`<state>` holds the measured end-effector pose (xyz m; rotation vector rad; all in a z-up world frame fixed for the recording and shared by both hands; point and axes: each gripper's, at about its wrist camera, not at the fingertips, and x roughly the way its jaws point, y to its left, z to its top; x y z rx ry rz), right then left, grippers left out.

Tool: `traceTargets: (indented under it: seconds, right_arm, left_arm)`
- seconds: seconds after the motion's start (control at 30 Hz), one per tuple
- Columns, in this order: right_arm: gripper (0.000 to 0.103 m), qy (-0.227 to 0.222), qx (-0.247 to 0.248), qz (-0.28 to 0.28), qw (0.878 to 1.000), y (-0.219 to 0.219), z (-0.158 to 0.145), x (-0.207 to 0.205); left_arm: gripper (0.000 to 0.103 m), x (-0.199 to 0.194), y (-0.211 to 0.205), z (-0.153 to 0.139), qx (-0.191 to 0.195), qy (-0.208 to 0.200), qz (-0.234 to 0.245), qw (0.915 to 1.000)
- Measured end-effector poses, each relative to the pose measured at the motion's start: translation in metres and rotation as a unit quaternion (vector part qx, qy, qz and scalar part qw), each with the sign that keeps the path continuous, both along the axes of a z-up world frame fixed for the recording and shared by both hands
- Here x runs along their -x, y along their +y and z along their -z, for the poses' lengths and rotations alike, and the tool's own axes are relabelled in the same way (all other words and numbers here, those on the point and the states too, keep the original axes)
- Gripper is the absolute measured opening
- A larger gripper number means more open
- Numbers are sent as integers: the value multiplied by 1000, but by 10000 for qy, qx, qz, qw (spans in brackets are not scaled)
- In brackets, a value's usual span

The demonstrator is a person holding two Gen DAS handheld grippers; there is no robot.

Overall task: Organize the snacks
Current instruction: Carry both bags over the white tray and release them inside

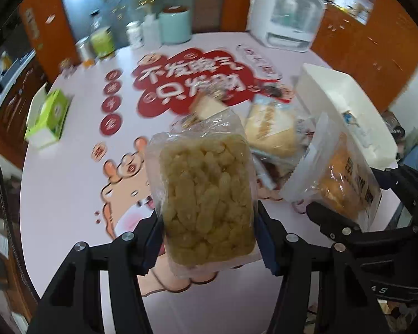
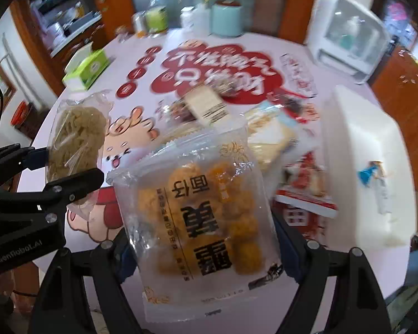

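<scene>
My left gripper (image 1: pixel 209 239) is shut on a clear packet of pale yellow puffed cake (image 1: pixel 206 194), held up above the pink table (image 1: pixel 69 194). The right wrist view shows that same gripper (image 2: pixel 67 167) and packet (image 2: pixel 75 136) at the left. My right gripper (image 2: pixel 206 250) is shut on a clear packet of orange snack balls (image 2: pixel 206 222) with black lettering, also lifted; it appears at the right in the left wrist view (image 1: pixel 354 194). A blurred pile of other snack packets (image 2: pixel 209 108) lies on the table beyond. A white box (image 2: pixel 359 167) stands to the right of the pile.
A green tissue box (image 1: pixel 47 117) sits at the table's left. Along the far edge stand a teal canister (image 1: pixel 175 25), bottles and jars (image 1: pixel 103 41), and a white appliance (image 1: pixel 287 14). Orange-brown cabinets surround the table. The table's near edge curves just below both grippers.
</scene>
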<state>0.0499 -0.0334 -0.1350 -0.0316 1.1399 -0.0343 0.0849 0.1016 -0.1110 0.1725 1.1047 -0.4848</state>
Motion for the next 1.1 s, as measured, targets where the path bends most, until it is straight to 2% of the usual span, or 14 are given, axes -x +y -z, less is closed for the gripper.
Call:
traceTargets:
  seconds: [0.2, 0.37, 0.7, 0.9, 1.1]
  right_arm:
    - [82, -333, -42, 421, 9985, -46, -22, 22]
    - [82, -551, -176, 641, 9963, -107, -35, 33]
    - [83, -480, -420, 922, 9937, -249, -36, 37]
    - [83, -479, -538, 1029, 9921, -317, -41, 25]
    - [83, -644, -421, 1142, 9905, -362, -45, -12]
  left_arm:
    - [58, 12, -53, -10, -192, -134, 225, 9995]
    - [58, 20, -111, -10, -331, -78, 218, 9992]
    - [58, 28, -248, -13, -276, -49, 215, 9994]
    - [58, 16, -311, -15, -339, -151, 207, 9991]
    - [58, -9, -347, -9, -402, -144, 92, 9990]
